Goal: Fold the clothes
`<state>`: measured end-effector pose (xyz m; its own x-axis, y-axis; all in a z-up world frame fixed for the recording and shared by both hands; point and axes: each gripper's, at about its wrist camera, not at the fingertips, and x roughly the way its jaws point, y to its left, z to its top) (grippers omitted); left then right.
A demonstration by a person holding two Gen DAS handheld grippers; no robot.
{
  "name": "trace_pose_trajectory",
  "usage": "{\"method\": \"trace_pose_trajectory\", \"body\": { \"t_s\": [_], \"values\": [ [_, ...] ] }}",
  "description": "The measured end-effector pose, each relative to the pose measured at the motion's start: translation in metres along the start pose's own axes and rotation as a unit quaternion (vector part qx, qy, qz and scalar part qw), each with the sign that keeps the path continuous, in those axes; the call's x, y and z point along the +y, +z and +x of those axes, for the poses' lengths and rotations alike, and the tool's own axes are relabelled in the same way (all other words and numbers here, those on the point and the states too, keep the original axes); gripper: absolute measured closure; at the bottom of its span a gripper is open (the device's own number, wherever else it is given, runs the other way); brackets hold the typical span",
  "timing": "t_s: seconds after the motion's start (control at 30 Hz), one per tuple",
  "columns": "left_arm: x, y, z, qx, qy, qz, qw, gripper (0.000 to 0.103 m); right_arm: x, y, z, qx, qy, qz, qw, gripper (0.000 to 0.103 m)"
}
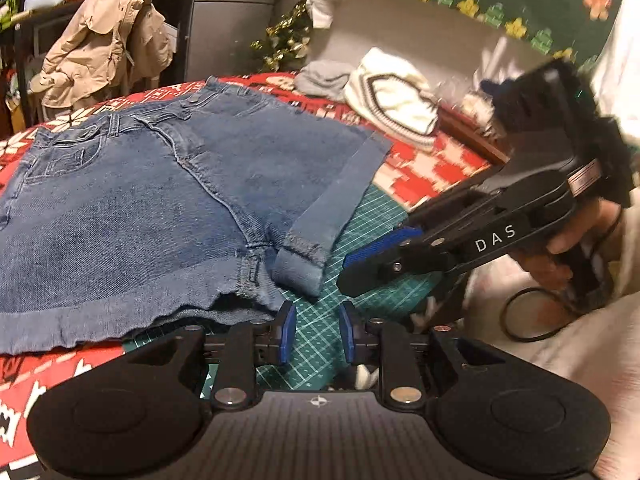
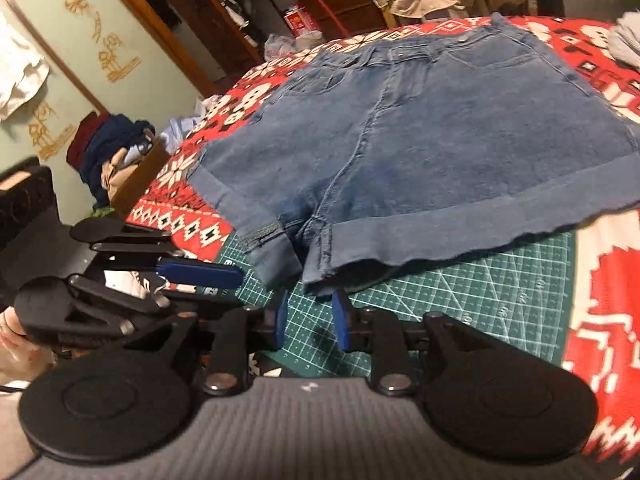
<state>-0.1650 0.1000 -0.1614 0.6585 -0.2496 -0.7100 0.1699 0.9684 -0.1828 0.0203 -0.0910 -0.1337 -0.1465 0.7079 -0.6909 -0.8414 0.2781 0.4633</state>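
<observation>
Left wrist view: left gripper [image 1: 317, 334] with black linkage and blue pads, jaws spread a little, nothing between them, only the green gridded cutting mat [image 1: 320, 344] showing through the gap. Blue denim shorts with rolled cuffs [image 1: 168, 200] lie flat, waistband at the far side, hems toward the camera, mostly on the red-and-white patterned blanket [image 1: 432, 164] with the crotch and inner cuffs over the mat. Left pad sits just beside the near frayed hem, not touching as far as visible. Right gripper [image 1: 372, 256], black with "DAS" lettering and blue pads, enters from the right with a hand [image 1: 568, 240] on its handle; its tips are close to the rolled cuff of the right-hand leg, apart from it; jaw gap cannot be read from this angle. Cream knit garment with dark stripes [image 1: 392, 96] lies behind the shorts; beige jacket [image 1: 104, 44] hangs at far left. Right wrist view: right gripper [image 2: 310, 322] jaws slightly parted, empty, mat visible between the pads. Shorts [image 2: 440, 140] lie ahead, near hem just beyond the pads, no contact seen. Left gripper [image 2: 208, 274] comes in from the left, its blue pad near the rolled cuff of the left-hand leg, not gripping it. Picture is motion-blurred at the edges.
</observation>
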Motion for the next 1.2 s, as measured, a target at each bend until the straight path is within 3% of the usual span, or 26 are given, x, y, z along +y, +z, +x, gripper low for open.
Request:
{"method": "trace_pose_trajectory", "body": {
  "t_s": [0.13, 0.27, 0.33, 0.5, 0.77, 1.0, 1.1, 1.2],
  "values": [
    [0.001, -0.004, 0.006, 0.008, 0.039, 0.011, 0.9991, 0.080, -0.006, 0.001, 0.011, -0.006, -0.006, 0.019, 1.000, 0.074],
    [0.006, -0.005, 0.001, 0.001, 0.043, -0.005, 0.9991, 0.080, -0.009, 0.001, 0.015, -0.016, 0.005, 0.029, 0.999, 0.074],
    [0.007, -0.005, 0.000, -0.002, 0.053, -0.004, 0.9986, 0.080, -0.008, 0.003, 0.017, -0.023, 0.003, 0.024, 0.999, 0.082],
    [0.008, -0.004, -0.003, -0.008, 0.070, -0.009, 0.9975, 0.080, -0.006, 0.002, 0.015, -0.028, 0.001, 0.011, 1.000, 0.083],
    [0.016, -0.003, 0.002, -0.024, 0.033, -0.042, 0.9983, 0.080, -0.007, -0.003, 0.012, -0.037, 0.003, 0.018, 0.999, 0.083],
    [-0.001, -0.003, 0.017, -0.005, 0.054, 0.036, 0.9979, 0.080, 0.006, 0.000, 0.020, -0.025, -0.018, -0.031, 0.999, 0.086],
    [-0.009, -0.005, 0.019, -0.021, 0.073, 0.065, 0.9950, 0.080, 0.008, -0.001, 0.025, -0.021, -0.024, -0.036, 0.999, 0.085],
    [-0.013, -0.006, 0.014, -0.043, 0.059, 0.079, 0.9942, 0.080, 0.014, -0.001, 0.024, -0.027, -0.035, -0.059, 0.997, 0.101]
  ]
}}
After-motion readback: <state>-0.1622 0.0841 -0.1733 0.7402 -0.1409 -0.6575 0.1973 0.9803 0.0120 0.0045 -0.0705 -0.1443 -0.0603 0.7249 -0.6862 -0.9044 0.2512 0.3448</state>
